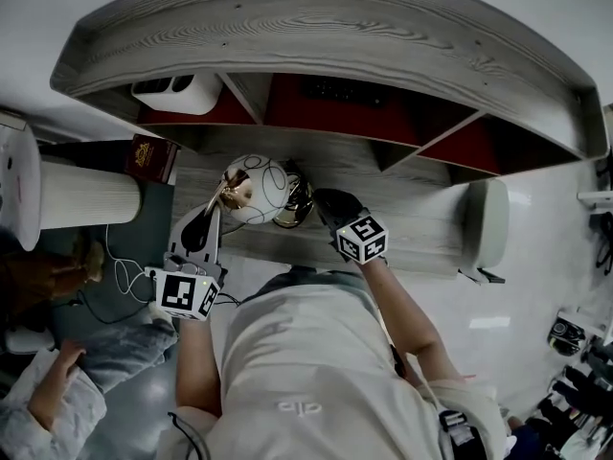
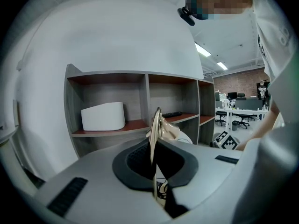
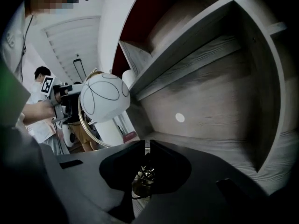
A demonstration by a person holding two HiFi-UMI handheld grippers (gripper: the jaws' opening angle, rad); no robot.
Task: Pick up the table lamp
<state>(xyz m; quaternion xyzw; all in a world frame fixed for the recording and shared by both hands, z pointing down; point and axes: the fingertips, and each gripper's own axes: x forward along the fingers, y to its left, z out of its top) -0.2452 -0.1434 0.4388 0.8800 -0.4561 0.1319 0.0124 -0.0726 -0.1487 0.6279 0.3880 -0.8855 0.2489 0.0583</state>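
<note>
The table lamp has a white globe with thin black loops, a gold ring around it and a brass base. It stands on the grey wood desk in front of the shelf unit. My left gripper comes in from the left and is shut on the thin gold ring, which runs edge-on between the pads. My right gripper is low at the right of the base. In the right gripper view its jaws stand a narrow slit apart, with the brass base below them and the globe up left.
A grey shelf unit with red-lined compartments rises behind the lamp, holding a white box and a dark keyboard. A white ribbed cylinder, a red box and cables lie left. Another person's arm shows at the lower left.
</note>
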